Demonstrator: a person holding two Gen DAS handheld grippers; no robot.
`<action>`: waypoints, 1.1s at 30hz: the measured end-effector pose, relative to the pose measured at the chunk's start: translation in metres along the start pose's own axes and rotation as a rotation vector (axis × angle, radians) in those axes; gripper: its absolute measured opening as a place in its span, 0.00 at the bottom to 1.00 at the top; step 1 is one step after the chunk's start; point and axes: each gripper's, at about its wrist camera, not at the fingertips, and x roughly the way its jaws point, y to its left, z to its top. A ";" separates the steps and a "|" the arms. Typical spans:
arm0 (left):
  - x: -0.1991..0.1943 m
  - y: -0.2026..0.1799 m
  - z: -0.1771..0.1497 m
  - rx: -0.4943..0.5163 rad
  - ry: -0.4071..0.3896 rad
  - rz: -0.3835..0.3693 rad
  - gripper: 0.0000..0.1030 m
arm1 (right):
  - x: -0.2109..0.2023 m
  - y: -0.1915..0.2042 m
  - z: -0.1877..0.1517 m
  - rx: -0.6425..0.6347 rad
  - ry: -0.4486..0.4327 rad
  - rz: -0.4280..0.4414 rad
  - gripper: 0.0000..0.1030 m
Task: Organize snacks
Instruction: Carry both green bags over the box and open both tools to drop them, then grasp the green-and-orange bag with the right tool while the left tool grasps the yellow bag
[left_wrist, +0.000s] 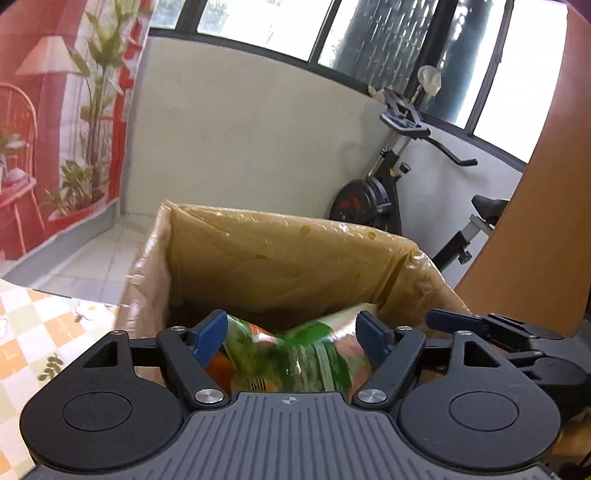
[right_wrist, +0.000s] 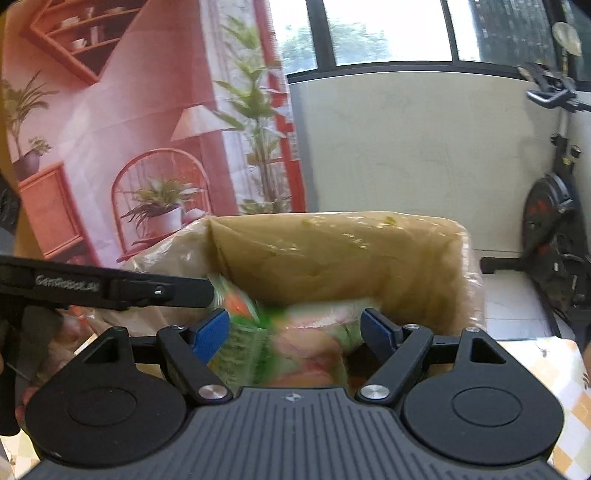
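Observation:
A green, orange and pale snack bag (left_wrist: 295, 358) hangs blurred over the open mouth of a cardboard box (left_wrist: 280, 254) lined with clear plastic. My left gripper (left_wrist: 291, 332) straddles the bag with wide jaws. The bag smears between its blue pads (left_wrist: 210, 334) and looks loose there, so I read this gripper as open. My right gripper (right_wrist: 295, 332) points into the same box (right_wrist: 332, 251) from beside it. The snack bag (right_wrist: 280, 343) fills the whole gap between its pads, which seem to press on it. The left gripper's finger (right_wrist: 147, 290) shows at the left.
The box stands on a table with an orange and white checked cloth (left_wrist: 33, 332). Behind it are a pale wall, windows and an exercise bike (left_wrist: 388, 192). A red printed backdrop (right_wrist: 129, 129) hangs at the left, and a brown panel (left_wrist: 535, 221) rises at the right.

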 end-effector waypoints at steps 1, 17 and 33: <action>-0.006 -0.001 0.001 0.005 -0.009 0.002 0.76 | -0.004 -0.001 0.000 0.007 -0.006 0.000 0.78; -0.116 -0.007 0.003 0.034 -0.143 -0.015 0.76 | -0.101 0.030 -0.014 0.042 -0.174 0.005 0.78; -0.134 0.016 -0.067 0.030 -0.059 0.023 0.76 | -0.148 0.052 -0.083 0.085 -0.175 -0.058 0.78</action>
